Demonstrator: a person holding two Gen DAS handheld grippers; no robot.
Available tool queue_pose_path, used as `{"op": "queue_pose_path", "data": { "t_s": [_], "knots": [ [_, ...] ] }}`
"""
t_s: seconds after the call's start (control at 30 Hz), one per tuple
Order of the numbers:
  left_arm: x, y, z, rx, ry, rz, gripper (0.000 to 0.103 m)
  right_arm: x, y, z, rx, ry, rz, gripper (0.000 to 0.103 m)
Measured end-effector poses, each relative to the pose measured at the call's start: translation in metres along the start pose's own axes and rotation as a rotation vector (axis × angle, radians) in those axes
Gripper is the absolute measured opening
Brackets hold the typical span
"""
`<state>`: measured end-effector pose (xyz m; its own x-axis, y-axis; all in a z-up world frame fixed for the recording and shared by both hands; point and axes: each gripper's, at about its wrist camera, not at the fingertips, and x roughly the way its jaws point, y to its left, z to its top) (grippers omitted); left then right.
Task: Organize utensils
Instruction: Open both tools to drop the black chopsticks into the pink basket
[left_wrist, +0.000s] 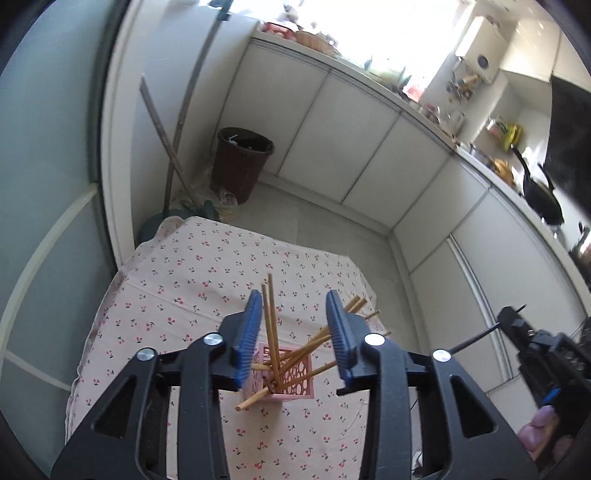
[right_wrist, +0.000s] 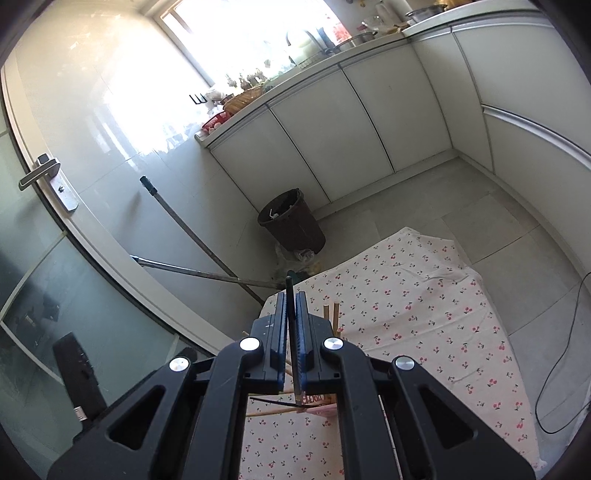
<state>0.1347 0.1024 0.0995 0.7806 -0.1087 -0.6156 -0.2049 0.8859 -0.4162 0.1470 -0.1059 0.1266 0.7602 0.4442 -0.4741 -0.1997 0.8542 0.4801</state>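
Left gripper (left_wrist: 293, 306) spread wide above pink holder (left_wrist: 295, 376) of chopsticks (left_wrist: 271, 325) — right gripper (right_wrist: 291, 306) clamped on dark stick (right_wrist: 290, 295).

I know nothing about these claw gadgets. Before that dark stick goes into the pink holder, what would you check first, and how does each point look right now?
1. Right claw grips the dark chopstick: ok, shut on it, the tip pokes out beyond the fingers.
2. Left claw free: ok, open and holding nothing.
3. Pink holder upright on the cherry-print tablecloth: ok.
4. Room inside the holder: cannot tell; wooden chopsticks already lean across it in several directions.
5. Chopstick lined up over the holder: cannot tell; the right claw's own fingers hide most of it.
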Motion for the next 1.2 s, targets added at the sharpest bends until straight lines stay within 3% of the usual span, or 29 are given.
{"op": "queue_pose_path", "data": {
  "t_s": [0.27,0.33,0.4,0.6,0.73,0.83,0.93,1.0,1.07,1.2],
  "knots": [
    [0.007,0.006,-0.001,-0.024,0.038,-0.006,0.036,0.052,-0.007,-0.016,0.015,0.035,-0.044,0.008],
    [0.003,0.002,-0.004,-0.004,0.032,-0.011,0.036,0.067,-0.01,-0.028,0.012,0.087,-0.053,0.01],
    [-0.004,-0.004,-0.007,0.026,0.01,-0.009,0.036,0.063,-0.008,-0.031,-0.012,0.089,-0.059,0.012],
    [-0.029,-0.027,-0.019,0.103,-0.064,0.02,0.039,0.011,0.011,-0.03,-0.132,-0.024,-0.127,0.012],
    [-0.038,-0.04,-0.034,0.157,-0.082,0.045,0.048,-0.01,0.013,-0.037,-0.166,-0.048,-0.159,0.016],
    [-0.043,-0.047,-0.045,0.177,-0.09,0.049,0.064,-0.022,0.009,-0.048,-0.182,-0.053,-0.191,0.036],
    [-0.049,-0.052,-0.058,0.195,-0.125,0.078,0.078,-0.028,0.005,-0.059,-0.215,-0.049,-0.245,0.037],
    [-0.049,-0.053,-0.066,0.214,-0.136,0.104,0.078,-0.029,0.0,-0.065,-0.217,-0.04,-0.263,0.038],
    [-0.048,-0.054,-0.073,0.223,-0.124,0.107,0.079,-0.031,-0.005,-0.073,-0.217,-0.032,-0.284,0.05],
    [-0.043,-0.054,-0.088,0.241,-0.091,0.109,0.081,-0.035,-0.014,-0.086,-0.23,-0.026,-0.321,0.052]
  ]
}}
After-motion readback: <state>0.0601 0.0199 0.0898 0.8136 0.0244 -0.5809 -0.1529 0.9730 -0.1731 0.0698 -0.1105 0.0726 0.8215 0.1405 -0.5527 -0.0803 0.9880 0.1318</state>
